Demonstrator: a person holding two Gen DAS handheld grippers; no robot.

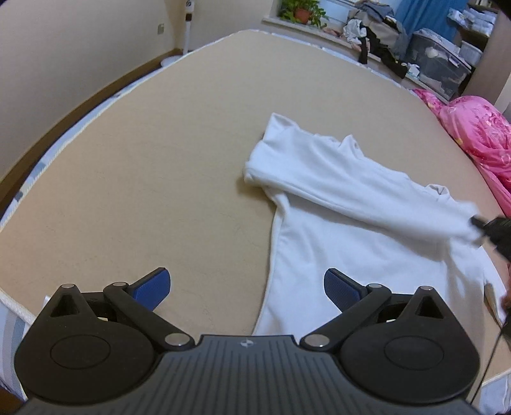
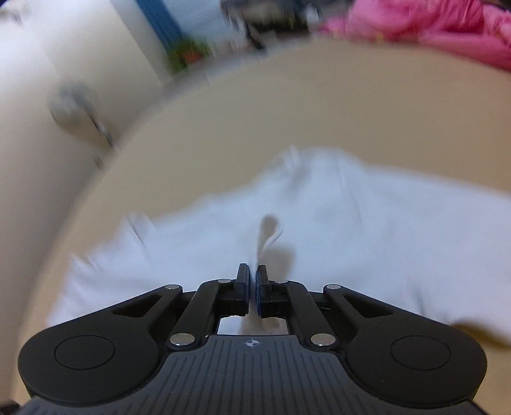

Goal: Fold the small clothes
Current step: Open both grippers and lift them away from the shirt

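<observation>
A white long-sleeved shirt point(image 1: 345, 230) lies on the tan bed surface point(image 1: 143, 159), one sleeve folded across its body. My left gripper point(image 1: 246, 287) is open and empty, hovering over the bed just left of the shirt's hem. My right gripper point(image 2: 253, 277) is shut on a pinch of the white shirt point(image 2: 335, 207), and the cloth rises in a thin fold between its pads. It shows in the left wrist view point(image 1: 488, 228) at the far right, holding the sleeve end. The right wrist view is blurred.
A pink quilt point(image 1: 479, 134) lies along the bed's right edge. Storage boxes and piled clothes point(image 1: 415, 54) and a potted plant point(image 1: 301, 12) stand beyond the far edge. A wall point(image 1: 64, 64) runs along the left.
</observation>
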